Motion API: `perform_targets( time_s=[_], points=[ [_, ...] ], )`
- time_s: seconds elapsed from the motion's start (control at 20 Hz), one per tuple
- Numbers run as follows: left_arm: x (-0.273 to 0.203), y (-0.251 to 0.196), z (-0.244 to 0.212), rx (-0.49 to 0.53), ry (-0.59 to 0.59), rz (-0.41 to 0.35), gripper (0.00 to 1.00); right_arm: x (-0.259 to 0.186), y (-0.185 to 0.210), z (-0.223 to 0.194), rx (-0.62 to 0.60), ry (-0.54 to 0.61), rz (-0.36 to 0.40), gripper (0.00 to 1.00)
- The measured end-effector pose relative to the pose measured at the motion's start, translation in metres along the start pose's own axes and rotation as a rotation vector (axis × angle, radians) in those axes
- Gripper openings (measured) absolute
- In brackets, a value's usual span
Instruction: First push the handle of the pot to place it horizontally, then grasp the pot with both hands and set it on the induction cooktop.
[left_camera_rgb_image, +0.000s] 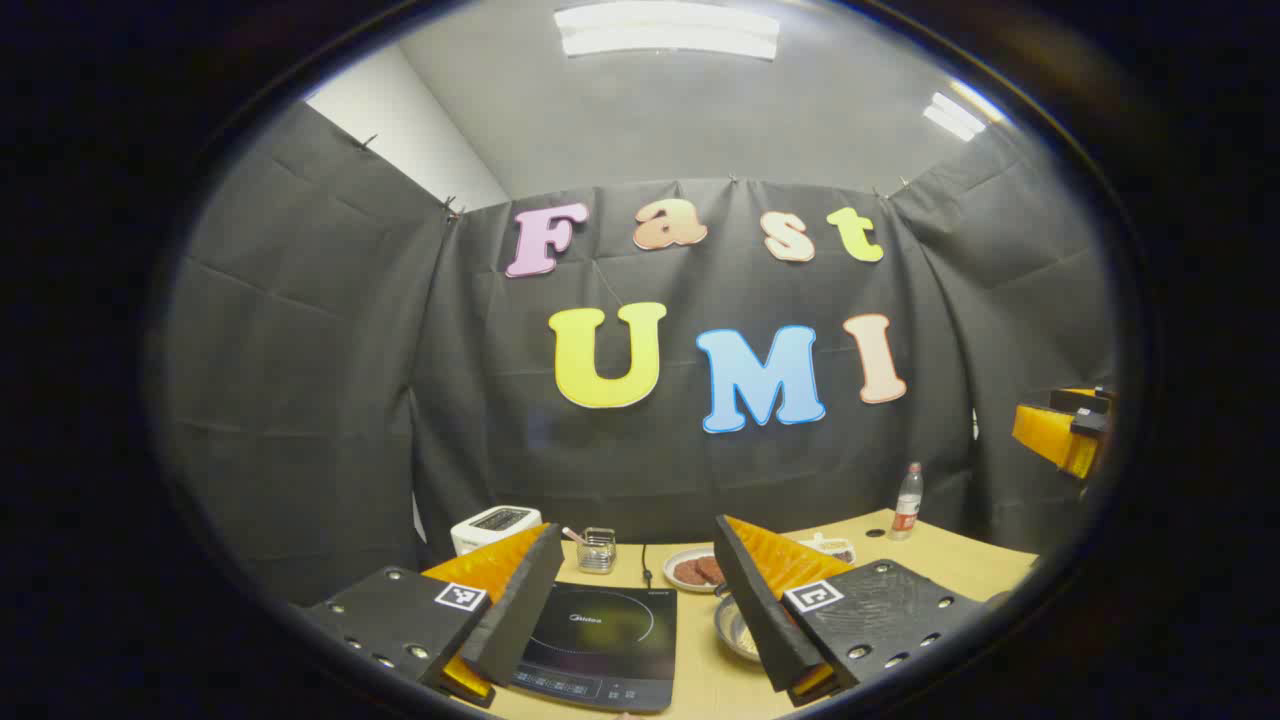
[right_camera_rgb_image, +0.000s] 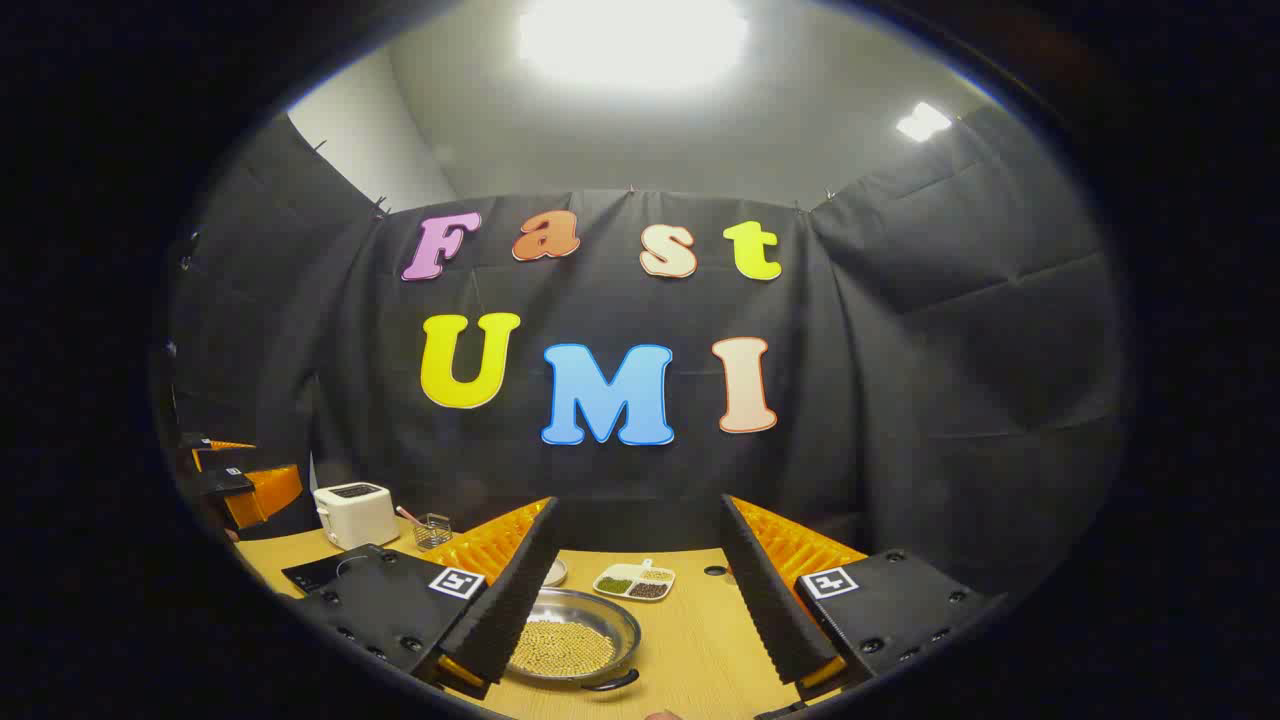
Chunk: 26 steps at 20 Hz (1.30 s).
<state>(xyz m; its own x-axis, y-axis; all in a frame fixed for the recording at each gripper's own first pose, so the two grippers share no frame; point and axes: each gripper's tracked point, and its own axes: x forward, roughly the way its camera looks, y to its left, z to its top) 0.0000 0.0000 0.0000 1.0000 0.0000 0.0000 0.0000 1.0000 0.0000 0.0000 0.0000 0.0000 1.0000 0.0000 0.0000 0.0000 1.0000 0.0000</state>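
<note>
The shallow steel pot, filled with pale round beans, is seen standing on the light wooden table near its front edge in the right gripper view, with a dark loop handle turned toward the front. The flat black induction cooktop is seen beside it toward the table's left side, with nothing on its glass. Nothing of the task can be judged as done: the pot is not on the cooktop, and whether the handle lies horizontally cannot be told. The left gripper is held wide open above the cooktop, with nothing gripped. The right gripper is likewise spread wide and empty over the pot. The push, the two-handed grasp and the placing are all judged as left.
</note>
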Motion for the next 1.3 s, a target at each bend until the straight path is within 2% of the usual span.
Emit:
perform_targets(
  time_s=[0.7,0.75,0.8,0.85,0.9,1.3],
  points=[
    [-0.009,0.001,0.009,0.015,-0.023,0.000,0.89,-0.002,0.008,0.008,-0.020,-0.019,0.035,0.99],
    [-0.009,0.003,0.009,0.014,-0.022,0.002,0.92,-0.002,0.009,0.007,-0.019,-0.017,0.034,0.99],
    [-0.010,0.002,0.009,0.012,-0.021,0.002,0.89,-0.002,0.009,0.006,-0.018,-0.013,0.034,0.99],
    [-0.010,0.004,0.007,0.012,-0.021,0.005,0.92,-0.003,0.009,0.005,-0.015,-0.009,0.033,0.99],
    [-0.011,0.005,0.007,0.011,-0.022,0.005,0.89,-0.003,0.009,0.004,-0.014,-0.005,0.032,0.99],
    [-0.013,0.010,0.008,0.014,-0.025,0.012,0.89,-0.004,0.012,0.001,-0.007,0.013,0.036,0.99]
  ],
)
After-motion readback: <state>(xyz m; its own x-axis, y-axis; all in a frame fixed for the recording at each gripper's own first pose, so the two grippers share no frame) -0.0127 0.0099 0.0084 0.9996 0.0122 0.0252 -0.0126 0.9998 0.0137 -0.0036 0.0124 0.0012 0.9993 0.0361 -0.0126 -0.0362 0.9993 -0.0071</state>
